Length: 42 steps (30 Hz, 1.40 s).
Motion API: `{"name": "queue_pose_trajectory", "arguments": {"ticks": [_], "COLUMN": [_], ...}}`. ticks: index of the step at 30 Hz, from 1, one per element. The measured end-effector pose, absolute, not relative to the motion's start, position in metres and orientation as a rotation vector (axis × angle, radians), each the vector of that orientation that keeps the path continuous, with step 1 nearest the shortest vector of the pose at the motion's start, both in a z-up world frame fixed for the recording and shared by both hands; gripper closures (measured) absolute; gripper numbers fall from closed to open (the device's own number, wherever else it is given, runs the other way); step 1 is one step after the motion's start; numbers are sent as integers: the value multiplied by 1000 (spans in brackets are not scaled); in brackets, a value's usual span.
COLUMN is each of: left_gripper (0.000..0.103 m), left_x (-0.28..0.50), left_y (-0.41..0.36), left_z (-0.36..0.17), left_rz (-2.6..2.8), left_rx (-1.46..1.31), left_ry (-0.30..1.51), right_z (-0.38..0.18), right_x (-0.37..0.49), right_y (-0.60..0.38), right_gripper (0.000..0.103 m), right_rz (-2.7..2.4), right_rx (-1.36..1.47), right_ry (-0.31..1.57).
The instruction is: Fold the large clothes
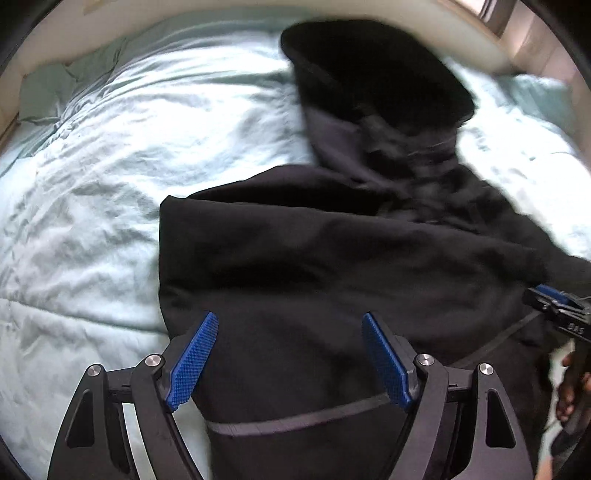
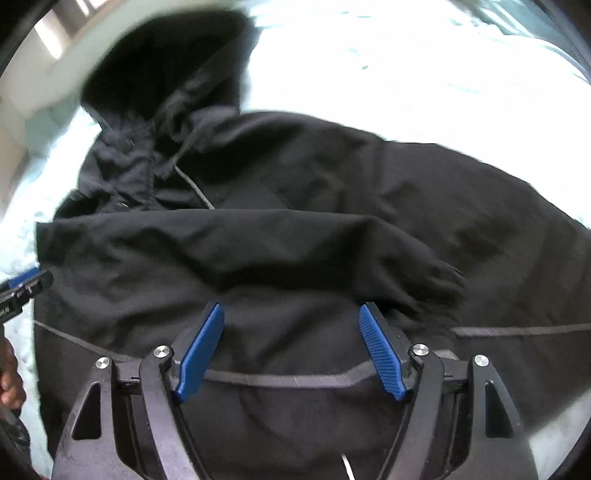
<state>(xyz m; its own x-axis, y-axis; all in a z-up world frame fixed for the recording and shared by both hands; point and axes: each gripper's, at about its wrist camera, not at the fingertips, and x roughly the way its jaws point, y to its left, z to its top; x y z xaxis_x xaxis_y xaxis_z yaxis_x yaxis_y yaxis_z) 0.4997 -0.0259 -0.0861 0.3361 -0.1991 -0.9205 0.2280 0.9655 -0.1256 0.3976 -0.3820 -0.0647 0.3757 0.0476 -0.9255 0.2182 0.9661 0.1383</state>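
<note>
A large black hooded jacket lies on the bed, its hood at the far end and one side folded across the body. It also fills the right wrist view, with a sleeve laid across the middle. My left gripper hovers open over the jacket's lower left part, holding nothing. My right gripper hovers open over the lower middle of the jacket, near the grey hem seam. Each gripper shows at the edge of the other's view: the right gripper and the left gripper.
The pale green bedsheet is wrinkled and spreads to the left of and beyond the jacket. A cream headboard or wall runs along the far edge. A drawstring trails from the hood.
</note>
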Motion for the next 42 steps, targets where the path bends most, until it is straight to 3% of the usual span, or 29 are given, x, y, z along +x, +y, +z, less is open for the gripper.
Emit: {"name": "queue_pose_trajectory", "arguments": {"ticks": [6,21,32,33,34,35,36,42], "left_gripper": [21,21,21,21,21,21,21,21], "left_x": [475,445,443,442,441,439,437,436], "left_y": [-70,-213,-236,-239,-241,-245,-248,-266], "left_z": [-59,-69,-106,-108,-109,-110,-110,-137], "left_rz": [-368,-578,-602,-607,-613,-625,-636,-630], "left_rx": [25,209,242,245,250,258,264,305], "left_ry": [1146,1170,1259,1262,1263,1260,1257,1291], "right_z": [-24,-1,-35,-42,-46,-50,-47,4], "right_x": [324,130,134,142,153,164,171,174], "right_y": [-443,-754,-845,-840,-833,-821,-810,-780], "right_gripper": [26,26,23,30,54,63,80,86], "right_rz": [-236,-808,-749,-728,-714,-707,-694,-803], "right_rx": [303,631,822,831,830,819,791,583], "right_ry": [1125,881,835,832,830,833,826,770]}}
